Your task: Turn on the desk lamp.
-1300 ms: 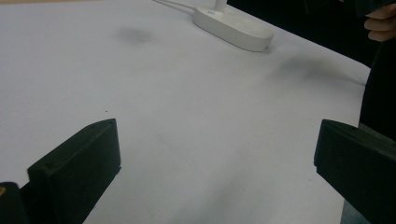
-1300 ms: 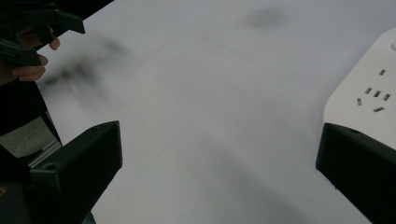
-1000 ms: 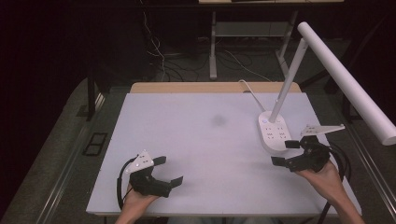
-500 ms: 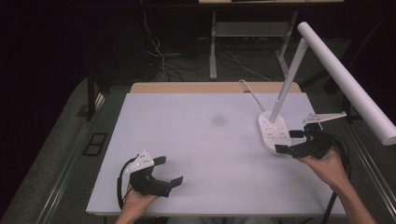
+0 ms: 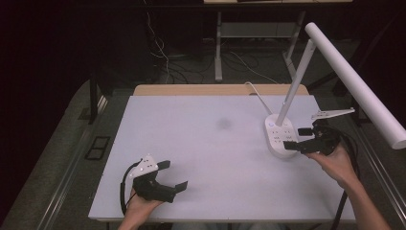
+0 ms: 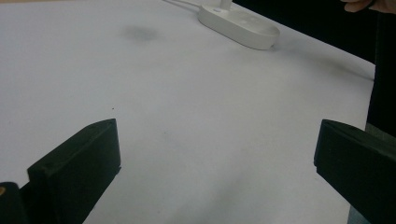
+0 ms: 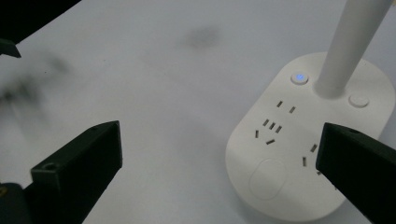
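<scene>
Now my right gripper (image 5: 298, 138) hovers at the table's (image 5: 201, 143) right edge, jaws spread wide. One jaw hangs over the white lamp base (image 7: 308, 144), the other over bare table beside it. My left gripper (image 5: 171, 176) rests near the front edge, jaws apart, holding nothing.

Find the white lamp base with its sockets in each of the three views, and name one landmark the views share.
High view: lamp base, right of centre, beside the right gripper.
Left gripper view: top edge, right of centre.
Right gripper view: lower right, between the jaws.
Shared landmark: the dark smudge on the table.
</scene>
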`<action>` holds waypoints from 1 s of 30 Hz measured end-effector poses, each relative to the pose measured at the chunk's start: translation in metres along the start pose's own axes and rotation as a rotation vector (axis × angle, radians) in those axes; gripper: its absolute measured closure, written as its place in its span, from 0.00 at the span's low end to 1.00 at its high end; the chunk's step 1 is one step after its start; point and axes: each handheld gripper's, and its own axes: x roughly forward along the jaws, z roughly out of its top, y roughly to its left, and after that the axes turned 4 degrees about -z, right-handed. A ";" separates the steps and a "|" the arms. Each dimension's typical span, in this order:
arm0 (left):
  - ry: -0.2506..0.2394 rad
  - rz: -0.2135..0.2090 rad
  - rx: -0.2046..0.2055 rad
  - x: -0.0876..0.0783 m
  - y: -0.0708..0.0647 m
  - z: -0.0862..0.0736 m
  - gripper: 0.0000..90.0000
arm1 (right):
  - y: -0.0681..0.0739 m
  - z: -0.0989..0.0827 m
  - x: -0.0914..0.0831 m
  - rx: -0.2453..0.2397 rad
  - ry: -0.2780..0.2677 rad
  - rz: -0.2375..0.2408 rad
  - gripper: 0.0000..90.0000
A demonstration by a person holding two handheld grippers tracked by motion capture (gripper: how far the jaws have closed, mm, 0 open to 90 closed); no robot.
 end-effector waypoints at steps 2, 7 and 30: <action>0.001 0.000 0.000 0.000 0.000 0.000 0.00 | -0.002 0.001 0.001 0.004 -0.005 0.000 0.00; 0.000 0.001 0.000 0.000 0.000 0.000 0.00 | -0.010 0.006 0.002 0.013 -0.013 -0.014 0.00; 0.001 -0.003 0.001 0.000 0.000 0.000 0.00 | -0.046 0.029 0.011 0.050 0.013 -0.076 0.05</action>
